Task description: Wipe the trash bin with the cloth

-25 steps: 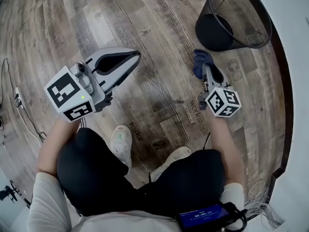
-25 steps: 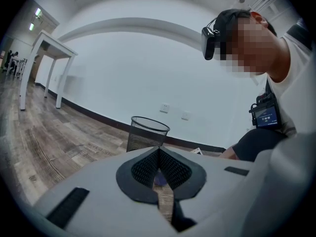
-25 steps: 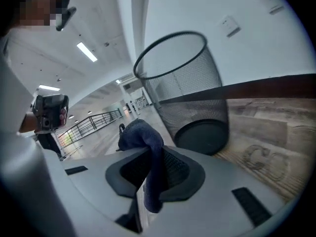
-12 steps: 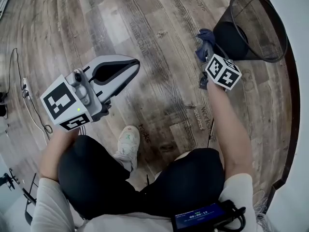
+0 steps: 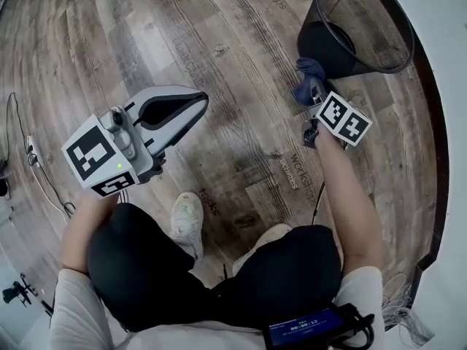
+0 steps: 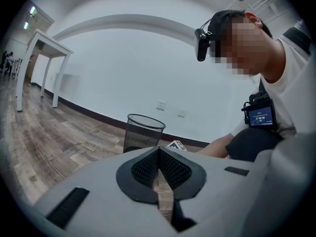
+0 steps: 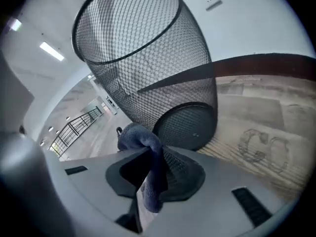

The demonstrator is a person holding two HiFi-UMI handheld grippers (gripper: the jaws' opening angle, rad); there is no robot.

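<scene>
The wood-plank floor spreads under both my tongs. The black mesh trash bin stands upright on it, straight ahead of my right tongs and well off to the right of my left tongs. From the right gripper view the bin fills most of what lies past the tips, with its round base lowest and its open rim up high. From the left gripper view it shows small, beyond the tips, against a white wall with a dark skirting board.

Behind both tongs are my dark-trousered legs, and one pale shoe sits between them.

My left tongs are closed on nothing, the ribbed pads meeting at the tip. I hold them clear of the floor and well apart from the bin.

My right tongs are clamped on the dark blue cloth. It bunches up above the tips and a strip hangs down between the pads. In the head view the cloth lies right at the foot of the bin's wall, but I cannot tell whether it touches the mesh.

A thin cable trails on the floor, out past my left tongs.
</scene>
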